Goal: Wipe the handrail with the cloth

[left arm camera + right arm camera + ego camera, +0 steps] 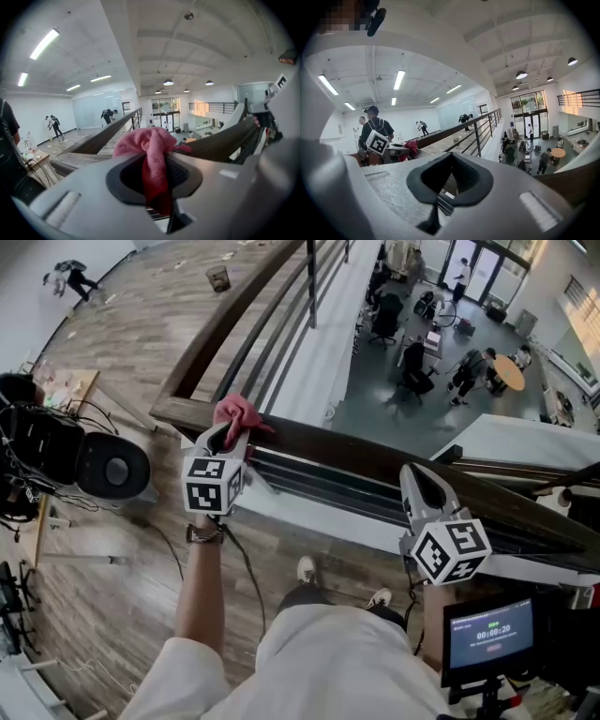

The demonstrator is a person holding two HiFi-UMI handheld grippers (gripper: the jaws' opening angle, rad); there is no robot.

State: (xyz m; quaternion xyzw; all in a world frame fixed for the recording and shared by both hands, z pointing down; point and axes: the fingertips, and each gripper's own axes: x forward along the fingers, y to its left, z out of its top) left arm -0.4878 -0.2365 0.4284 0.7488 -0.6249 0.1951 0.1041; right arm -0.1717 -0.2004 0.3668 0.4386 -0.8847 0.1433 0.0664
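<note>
Cloth (240, 413) pinched in left gripper (232, 434), bunched on handrail (375, 461) corner — right gripper (421, 481) closed, empty

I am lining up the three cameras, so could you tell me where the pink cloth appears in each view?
Head view: pink cloth left of centre, at the handrail's bend, in the left gripper.
Left gripper view: cloth dead centre, pinched between the jaws.
Right gripper view: cloth small, left of centre, mid-height.
Shared landmark: the dark wooden handrail.
</note>
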